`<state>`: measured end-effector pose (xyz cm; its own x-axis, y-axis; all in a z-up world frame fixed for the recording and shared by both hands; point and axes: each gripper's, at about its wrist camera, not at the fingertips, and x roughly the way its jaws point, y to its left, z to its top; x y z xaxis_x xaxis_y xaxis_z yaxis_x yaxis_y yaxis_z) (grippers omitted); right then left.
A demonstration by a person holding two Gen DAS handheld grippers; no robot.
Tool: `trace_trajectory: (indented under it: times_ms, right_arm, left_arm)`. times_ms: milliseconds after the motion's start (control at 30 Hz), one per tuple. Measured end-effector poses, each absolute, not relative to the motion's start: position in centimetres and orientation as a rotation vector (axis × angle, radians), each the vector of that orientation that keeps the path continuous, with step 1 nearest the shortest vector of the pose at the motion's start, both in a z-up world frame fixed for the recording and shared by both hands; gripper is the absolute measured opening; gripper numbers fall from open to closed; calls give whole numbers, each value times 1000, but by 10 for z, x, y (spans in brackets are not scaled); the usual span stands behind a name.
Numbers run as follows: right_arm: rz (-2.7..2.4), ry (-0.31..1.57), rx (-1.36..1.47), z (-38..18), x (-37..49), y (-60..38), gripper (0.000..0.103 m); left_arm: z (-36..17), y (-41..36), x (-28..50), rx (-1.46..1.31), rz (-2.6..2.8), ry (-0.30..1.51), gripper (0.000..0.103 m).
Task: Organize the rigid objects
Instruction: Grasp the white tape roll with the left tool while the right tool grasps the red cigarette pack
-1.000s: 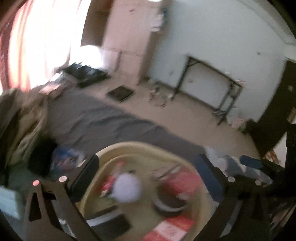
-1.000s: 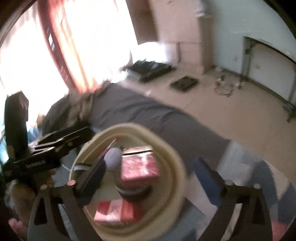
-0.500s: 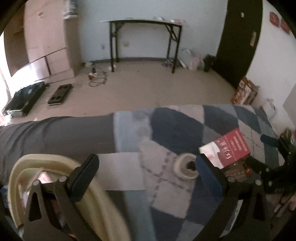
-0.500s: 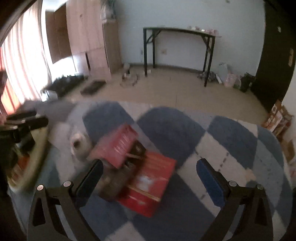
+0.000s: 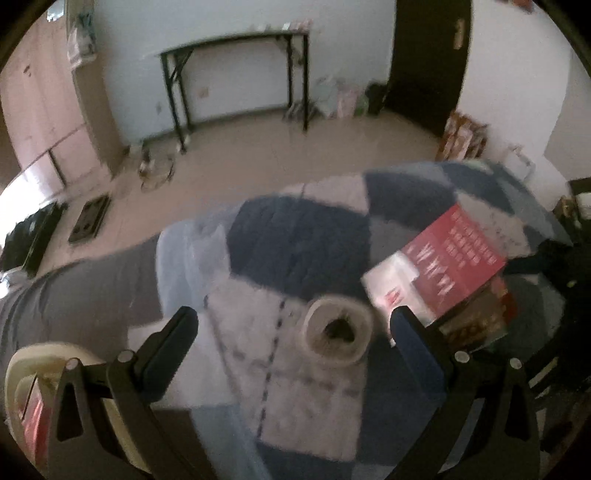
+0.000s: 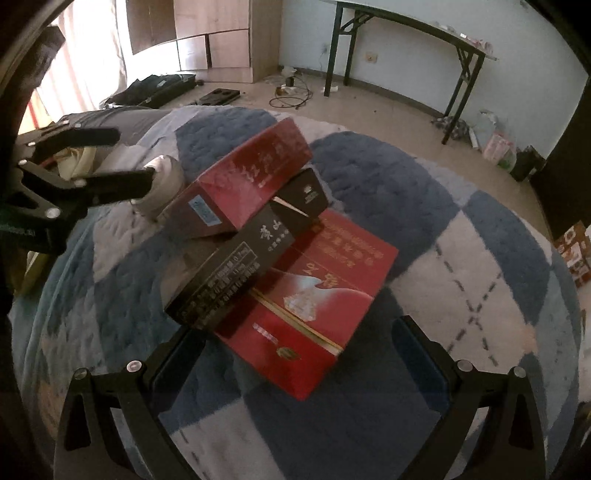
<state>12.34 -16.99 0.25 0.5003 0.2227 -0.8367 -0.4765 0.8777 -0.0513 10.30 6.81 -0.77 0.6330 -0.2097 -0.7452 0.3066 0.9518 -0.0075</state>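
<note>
A pile of boxes lies on a blue-and-white checked blanket (image 6: 424, 206): a large red box (image 6: 317, 302) at the bottom, a black box (image 6: 240, 262) across it, and a red box (image 6: 251, 177) tilted on top. A roll of tape (image 5: 336, 328) lies beside them; it also shows in the right wrist view (image 6: 166, 181). My left gripper (image 5: 295, 328) is open, with the tape roll between its fingers. My right gripper (image 6: 295, 332) is open just in front of the large red box. The left gripper also appears in the right wrist view (image 6: 110, 158).
A cream basket (image 5: 22, 373) holding red items sits at the lower left of the left wrist view. A black folding table (image 6: 406, 29) stands at the wall. Cables (image 6: 291, 92) and dark cases (image 6: 155, 86) lie on the floor beyond the blanket's edge.
Both grippers swung away from the cream basket to the checked blanket. The left one has closed in around the tape roll, the right one on the box pile.
</note>
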Motion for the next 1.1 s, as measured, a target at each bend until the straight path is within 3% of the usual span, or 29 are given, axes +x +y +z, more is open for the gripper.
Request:
trace_trajectory:
  times_ms: [267, 367, 767, 833, 1000, 1100]
  right_arm:
    - [394, 934, -234, -11, 138, -156, 103]
    - [410, 924, -242, -15, 140, -158, 103]
    - [332, 898, -182, -12, 142, -179, 103]
    - [331, 906, -188, -15, 141, -176, 103]
    - [267, 927, -168, -11, 147, -195, 103]
    - [221, 917, -132, -8, 150, -209, 103]
  left_arm:
    - [-17, 58, 110, 131, -316, 860, 102]
    - [-20, 60, 108, 152, -334, 883, 97]
    - [-22, 54, 109, 153, -325, 857, 97]
    - [-26, 56, 112, 153, -311, 872, 90]
    - [-32, 60, 115, 137, -306, 900, 86]
    - [-33, 55, 115, 138, -318, 895, 75]
